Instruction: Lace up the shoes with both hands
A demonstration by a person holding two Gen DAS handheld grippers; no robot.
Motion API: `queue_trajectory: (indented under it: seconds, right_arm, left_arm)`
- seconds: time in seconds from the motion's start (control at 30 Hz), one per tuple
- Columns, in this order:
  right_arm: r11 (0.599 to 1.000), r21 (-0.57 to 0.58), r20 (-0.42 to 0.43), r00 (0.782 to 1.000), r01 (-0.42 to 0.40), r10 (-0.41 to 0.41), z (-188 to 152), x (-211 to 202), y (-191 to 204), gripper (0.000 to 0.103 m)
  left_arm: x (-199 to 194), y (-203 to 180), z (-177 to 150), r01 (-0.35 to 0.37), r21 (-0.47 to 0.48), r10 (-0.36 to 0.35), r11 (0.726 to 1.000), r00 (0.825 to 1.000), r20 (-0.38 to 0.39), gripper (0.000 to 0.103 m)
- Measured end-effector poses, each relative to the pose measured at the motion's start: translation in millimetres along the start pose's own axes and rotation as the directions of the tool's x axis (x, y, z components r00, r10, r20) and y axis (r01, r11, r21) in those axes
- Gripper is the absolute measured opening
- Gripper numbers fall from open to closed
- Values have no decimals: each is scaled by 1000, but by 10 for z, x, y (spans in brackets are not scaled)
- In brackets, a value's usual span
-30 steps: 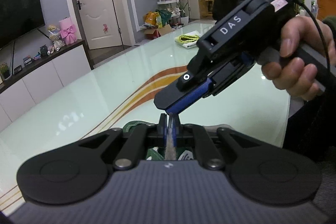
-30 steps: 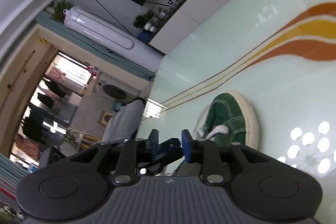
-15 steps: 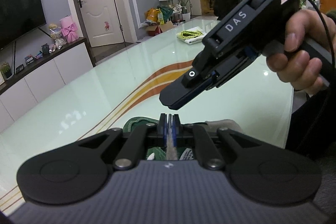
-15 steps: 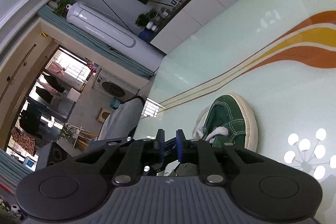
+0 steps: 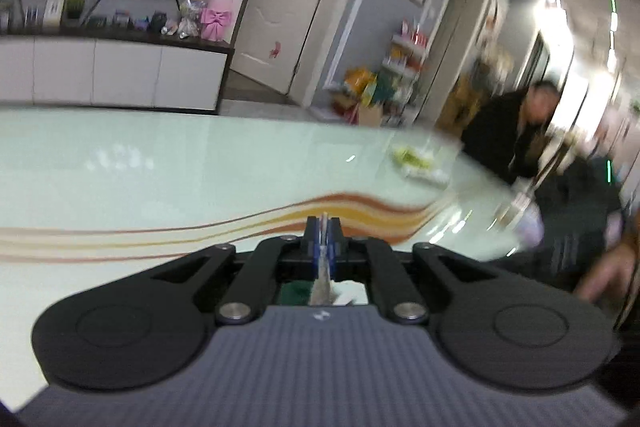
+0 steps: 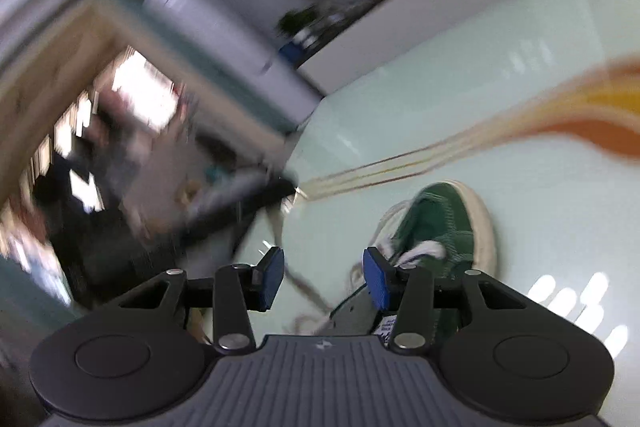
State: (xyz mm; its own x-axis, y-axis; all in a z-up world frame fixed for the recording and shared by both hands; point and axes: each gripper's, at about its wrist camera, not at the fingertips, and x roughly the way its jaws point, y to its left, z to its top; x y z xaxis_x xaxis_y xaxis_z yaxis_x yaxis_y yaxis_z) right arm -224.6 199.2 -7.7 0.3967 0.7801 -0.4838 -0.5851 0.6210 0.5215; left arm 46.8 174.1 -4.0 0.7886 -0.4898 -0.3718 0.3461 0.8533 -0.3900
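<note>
Pale green glass with orange and brown wavy stripes makes up the bench (image 5: 200, 163), and both views are smeared by motion, so fine detail is scarce. Nearest the left wrist camera, at 6 o'clock, the left gripper (image 5: 323, 227) has its blue pads pressed nearly together on a whitish lace (image 5: 322, 283) that runs down to a scrap of green shoe seen through the gap below. In the right wrist view the right gripper (image 6: 324, 277) stands wide, nothing between its blue pads (image 6: 272, 277); just past its right pad, at about 3 o'clock, lies the green sneaker (image 6: 444, 223) with its cream sole on the bench, white laces bunched loosely at its throat and one strand trailing off toward 9 o'clock across the glass. By my reading the step in hand is drawing one lace end taut with the left while the right is free; the next move likely calls for the right gripper to drop onto the loose strand or an eyelet, closing on thin cord, which needs a careful line-up. Farther off, at 3 o'clock in the left view, a blurred hand (image 5: 612, 267) shows, then a yellow-green cloth (image 5: 416, 163), a seated person in black, a white door and a low cabinet beyond. No writing or brand is readable.
</note>
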Motion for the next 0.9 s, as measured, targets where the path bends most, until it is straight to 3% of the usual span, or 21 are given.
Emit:
queue_trajectory:
  seconds: [0.13, 0.2, 0.27, 0.3, 0.4, 0.5, 0.63, 0.73, 0.8, 0.83, 0.9]
  right_arm:
    - [966, -250, 101, 994, 68, -43, -116, 65, 351, 48]
    - [952, -293, 168, 985, 81, -33, -145, 47, 393, 48]
    - [949, -303, 193, 981, 84, -25, -144, 37, 383, 33]
    - [951, -297, 197, 980, 86, -26, -139, 35, 367, 2]
    - [973, -216, 193, 980, 82, -40, -100, 37, 250, 2]
    - [991, -112, 217, 975, 79, -53, -69, 31, 114, 2]
    - [995, 89, 257, 965, 39, -61, 6, -54, -160, 2]
    - [966, 257, 276, 960, -33, -40, 45, -140, -433, 2]
    - [946, 317, 280, 960, -74, -19, 69, -190, -558, 2]
    - [934, 344, 282, 959, -101, 0, 81, -190, -587, 2]
    - [935, 337, 271, 963, -110, 16, 114, -160, -548, 2]
  left_arm:
    - [8, -33, -17, 69, -15, -69, 997, 998, 1, 5]
    - [47, -70, -48, 96, -14, -96, 995, 995, -16, 5]
    - [72, -92, -59, 111, -16, -111, 994, 994, -21, 5]
    - [75, -100, -64, 116, -16, -116, 993, 993, -23, 5]
    - [94, -114, -69, 128, -17, -128, 992, 991, -24, 8]
    - [82, -119, -53, 112, -16, -112, 994, 994, -5, 29]
    - [79, -132, -50, 103, 2, -103, 995, 995, -12, 27]
    - [98, -265, -99, 123, 128, -116, 984, 992, -58, 22]
    - [189, -522, -214, 74, 334, -46, 939, 995, -90, 19]
    - [207, -565, -232, 62, 366, -30, 929, 995, -92, 19]
    - [313, -751, -369, -11, 514, 61, 858, 995, -81, 19]
